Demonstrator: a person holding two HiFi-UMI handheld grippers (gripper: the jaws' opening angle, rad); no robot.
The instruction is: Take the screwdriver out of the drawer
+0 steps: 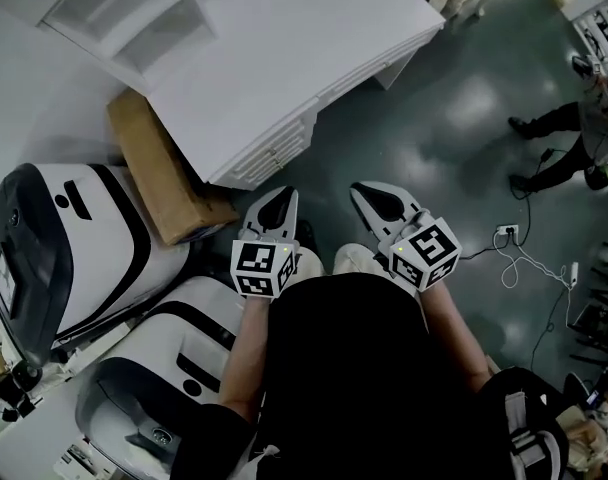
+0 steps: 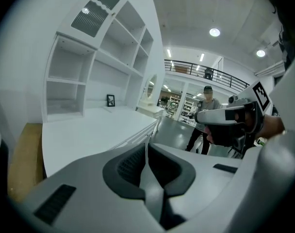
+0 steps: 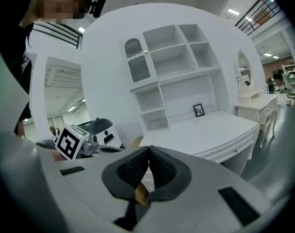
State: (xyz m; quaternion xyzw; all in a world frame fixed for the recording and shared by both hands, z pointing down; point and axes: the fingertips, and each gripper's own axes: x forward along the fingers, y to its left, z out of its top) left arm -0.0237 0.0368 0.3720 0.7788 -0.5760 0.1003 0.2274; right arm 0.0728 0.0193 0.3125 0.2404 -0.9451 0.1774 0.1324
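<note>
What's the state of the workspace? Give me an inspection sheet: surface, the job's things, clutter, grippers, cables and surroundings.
Surface: white desk with a shelf hutch; its top is bare apart from a small picture frame.
Job's things: the drawers in the desk front all look closed; no screwdriver seen.
Clutter: a cardboard box lies on the floor beside the desk.
Grippers: left gripper and right gripper are both shut and empty, held short of the desk.
Cables: a white cable runs from a power strip on the floor at the right.
Surroundings: grey floor; white-and-black machine housings at the left; a bystander at the right edge.
</note>
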